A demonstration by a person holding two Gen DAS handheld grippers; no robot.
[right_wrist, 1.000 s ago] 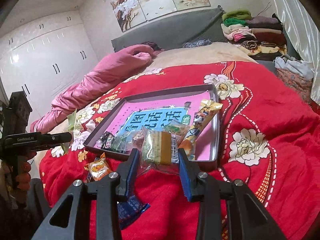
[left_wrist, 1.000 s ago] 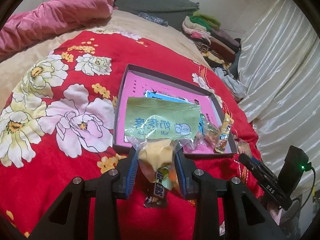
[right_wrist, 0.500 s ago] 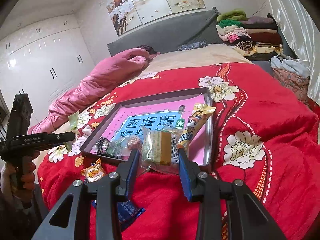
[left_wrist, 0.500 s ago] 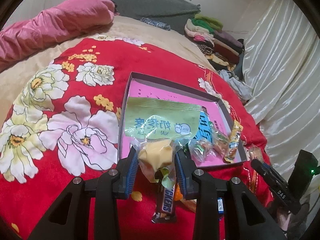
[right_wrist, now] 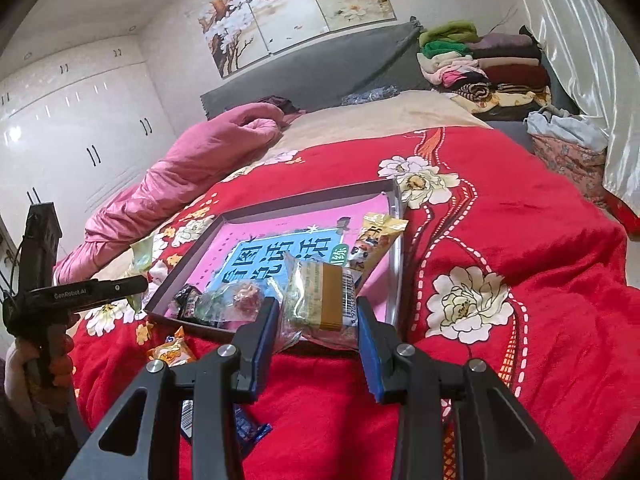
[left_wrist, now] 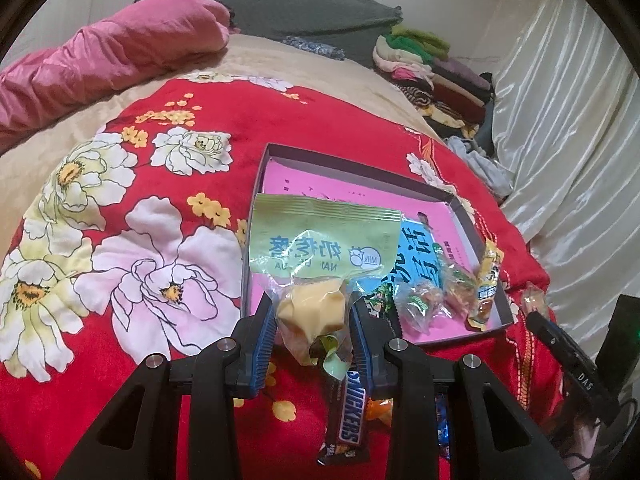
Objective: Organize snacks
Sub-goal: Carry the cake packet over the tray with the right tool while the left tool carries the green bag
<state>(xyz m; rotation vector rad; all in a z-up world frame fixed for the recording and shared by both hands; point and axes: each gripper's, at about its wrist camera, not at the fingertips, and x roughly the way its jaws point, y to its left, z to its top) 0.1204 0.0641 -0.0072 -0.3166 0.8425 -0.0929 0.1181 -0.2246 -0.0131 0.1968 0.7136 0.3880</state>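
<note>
Green milk-candy bag (left_wrist: 320,240) pinched in the left gripper (left_wrist: 312,330), held above the tray's (left_wrist: 352,170) near-left corner. Right gripper (right_wrist: 318,326) clamps a clear cookie pack (right_wrist: 320,298) over the tray's near edge; 1 Snickers (left_wrist: 350,416) lies just outside it.

A home bedroom: a bed (right_wrist: 500,208) under a red floral blanket (left_wrist: 132,240), grey headboard (right_wrist: 320,76), white wardrobes (right_wrist: 80,128), folded clothes (right_wrist: 488,64) and satin curtains (left_wrist: 568,140).
</note>
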